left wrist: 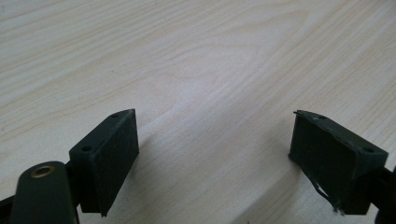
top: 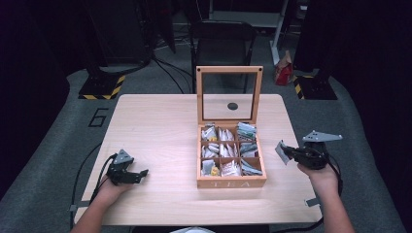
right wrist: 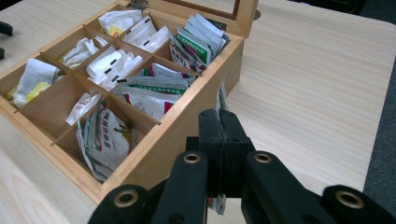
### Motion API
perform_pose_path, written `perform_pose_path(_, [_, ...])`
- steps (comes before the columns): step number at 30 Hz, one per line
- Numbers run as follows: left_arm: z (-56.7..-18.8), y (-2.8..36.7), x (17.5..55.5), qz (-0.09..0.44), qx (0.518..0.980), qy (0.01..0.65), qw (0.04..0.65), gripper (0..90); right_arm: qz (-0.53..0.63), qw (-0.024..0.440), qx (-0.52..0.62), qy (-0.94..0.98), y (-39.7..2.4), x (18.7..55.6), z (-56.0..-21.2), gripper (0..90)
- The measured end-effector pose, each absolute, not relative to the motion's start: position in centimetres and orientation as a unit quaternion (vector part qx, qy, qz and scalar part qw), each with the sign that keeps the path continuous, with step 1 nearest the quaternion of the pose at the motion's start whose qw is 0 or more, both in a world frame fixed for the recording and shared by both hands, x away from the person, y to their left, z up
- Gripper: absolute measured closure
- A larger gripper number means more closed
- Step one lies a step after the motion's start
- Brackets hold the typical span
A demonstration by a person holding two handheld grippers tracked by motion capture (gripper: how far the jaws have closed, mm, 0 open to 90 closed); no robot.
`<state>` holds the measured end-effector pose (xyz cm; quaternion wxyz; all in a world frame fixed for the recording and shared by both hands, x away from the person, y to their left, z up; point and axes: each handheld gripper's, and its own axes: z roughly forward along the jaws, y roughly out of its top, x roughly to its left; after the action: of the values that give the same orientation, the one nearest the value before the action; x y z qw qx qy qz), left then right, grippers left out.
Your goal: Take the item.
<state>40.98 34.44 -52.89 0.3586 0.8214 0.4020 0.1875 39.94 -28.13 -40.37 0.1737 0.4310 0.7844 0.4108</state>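
Nine compartments divide the wooden tea box [top: 231, 182], which sits right of centre on the light wooden table [top: 155, 126] with its glass-paned lid [top: 229, 94] standing upright at the far side. The compartments hold tea packets [right wrist: 116, 65] in white, green and yellow wrappers, some upright and some slumped. The right gripper [top: 286, 151] is just off the box's right wall, held above the table in the person's right hand [top: 320, 172], its jaws pressed together on a single tea sachet [top: 281, 152] that shows in the high view as a pale flat packet sticking out toward the box. In the right gripper view the sachet's [right wrist: 221, 100] thin edge rises above the closed jaws of the right gripper [right wrist: 219, 135] and a bit of it hangs below them, close beside the box's outer wall [right wrist: 187, 126]. The left gripper [top: 141, 174] rests low over the near left part of the table, well apart from the box, with the left hand [top: 109, 187] behind it. In the left gripper view the left gripper [left wrist: 212, 154] has its jaws spread wide with nothing between them but bare wood grain, and the black pads [left wrist: 114, 154] sit just above the tabletop [left wrist: 210, 70]. A chair [top: 221, 36] stands on the floor beyond the far edge.
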Motion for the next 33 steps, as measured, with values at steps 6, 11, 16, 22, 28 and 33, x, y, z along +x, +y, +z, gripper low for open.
perform_pose_path(6, [-52.9,34.4,41.0,0.187,0.820,0.404,0.359,15.0,0.406,0.174,0.438,0.783,-28.3,39.9,-41.4,89.5])
perform_pose_path(11, [-52.9,34.4,41.0,0.187,0.822,0.402,0.358,15.0,0.398,0.174,0.441,0.785,-28.3,39.9,-42.2,89.4])
perform_pose_path(16, [-52.9,34.4,41.0,0.187,0.821,0.402,0.359,15.0,0.396,0.176,0.444,0.784,-28.3,40.0,-42.7,89.5])
perform_pose_path(22, [-52.9,34.4,41.0,0.187,0.821,0.402,0.359,15.0,0.390,0.179,0.452,0.782,-28.3,39.9,-44.0,89.4])
perform_pose_path(28, [-52.9,34.4,41.0,0.187,0.821,0.402,0.359,15.0,0.381,0.183,0.456,0.783,-28.2,39.9,-44.8,89.4])
perform_pose_path(33, [-52.9,34.4,41.0,0.187,0.822,0.402,0.359,15.0,0.376,0.184,0.460,0.783,-28.2,39.8,-45.4,89.4])
